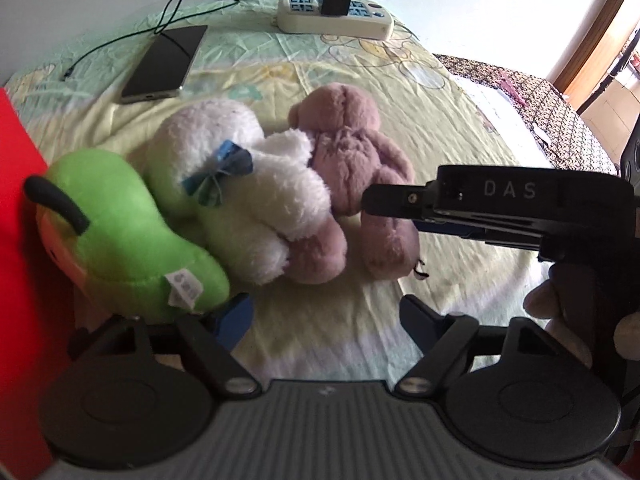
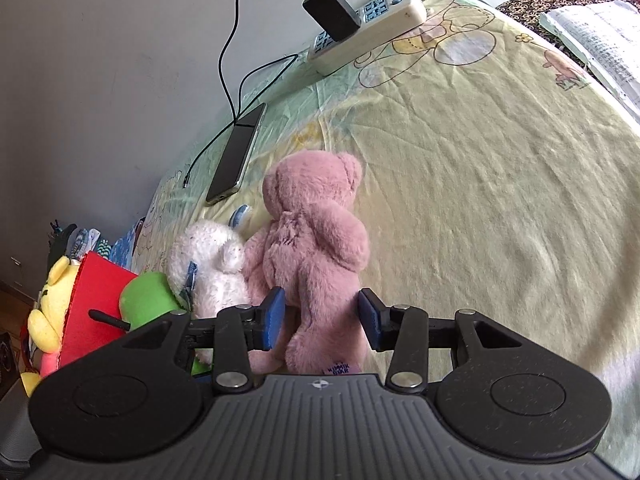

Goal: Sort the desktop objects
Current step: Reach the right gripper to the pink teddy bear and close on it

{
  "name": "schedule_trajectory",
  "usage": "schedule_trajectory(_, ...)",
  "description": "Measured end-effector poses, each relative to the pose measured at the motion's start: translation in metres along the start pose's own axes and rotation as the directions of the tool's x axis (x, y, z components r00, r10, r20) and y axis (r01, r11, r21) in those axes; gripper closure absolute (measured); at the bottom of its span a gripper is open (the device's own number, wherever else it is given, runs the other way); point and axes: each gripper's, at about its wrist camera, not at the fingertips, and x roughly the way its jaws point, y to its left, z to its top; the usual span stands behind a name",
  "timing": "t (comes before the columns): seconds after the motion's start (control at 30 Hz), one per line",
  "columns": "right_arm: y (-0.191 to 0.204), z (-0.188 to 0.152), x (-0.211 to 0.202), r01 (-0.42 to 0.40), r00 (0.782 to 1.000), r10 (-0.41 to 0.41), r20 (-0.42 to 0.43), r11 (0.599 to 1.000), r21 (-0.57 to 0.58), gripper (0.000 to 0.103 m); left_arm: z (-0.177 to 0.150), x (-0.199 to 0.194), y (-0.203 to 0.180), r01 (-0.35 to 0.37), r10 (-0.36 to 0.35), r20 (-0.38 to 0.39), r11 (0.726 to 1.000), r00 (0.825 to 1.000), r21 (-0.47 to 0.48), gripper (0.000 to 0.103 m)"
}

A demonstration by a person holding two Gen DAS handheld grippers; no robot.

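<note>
The pink bear (image 2: pixel 316 256) is being straddled by the spread fingers of the right gripper (image 2: pixel 322 320); the left gripper (image 1: pixel 326 320) is being held spread, the green plush (image 1: pixel 132 232) touching its left finger.

Fluffy pile on the pink bear (image 2: pixel 316 248); wrinkled matt cotton sheet (image 2: pixel 480 200); glossy glass phone (image 1: pixel 166 62); smooth green plush (image 1: pixel 136 232).

pink bear (image 2: pixel 316 248) | white bear (image 2: pixel 212 268), blue bow, beside pink bear | green plush (image 1: pixel 132 236) | red box (image 2: pixel 96 300) | sheet (image 2: pixel 480 160) pale yellow-green, cartoon print
</note>
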Motion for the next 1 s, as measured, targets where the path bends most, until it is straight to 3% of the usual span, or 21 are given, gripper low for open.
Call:
schedule_trajectory(0.1, -0.005, 0.004, 0.007, -0.002, 1.0, 0.003, -0.021, 1.0, 0.016, 0.061, 0.005, 0.01, 0.002, 0.02, -0.02, -0.013, 1.0, 1.0, -0.021, 0.03)
schedule_trajectory(0.2, -0.009, 0.004, 0.011, -0.022, 0.999, 0.023, -0.04, 0.999, 0.041, 0.073, 0.009, 0.014, -0.001, 0.017, -0.017, -0.006, 1.0, 1.0, -0.011, 0.032)
schedule_trajectory(0.27, -0.01, 0.003, 0.009, -0.022, 0.999, 0.024, -0.043, 0.999, 0.04, 0.074, 0.011, 0.016, -0.002, 0.017, -0.017, -0.011, 1.0, 1.0, -0.007, 0.032)
schedule_trajectory(0.6, -0.02, -0.01, -0.02, -0.022, 0.998, 0.025, -0.063, 0.998, 0.059, 0.076, -0.002, 0.003, -0.007, 0.084, -0.083, -0.058, 0.996, 0.995, 0.016, 0.031)
schedule_trajectory(1.0, -0.045, -0.047, -0.077, 0.028, 0.997, -0.019, -0.081, 0.993, 0.116, 0.075, -0.017, 0.0, -0.042, 0.152, -0.142, -0.083, 0.981, 0.986, 0.122, 0.028)
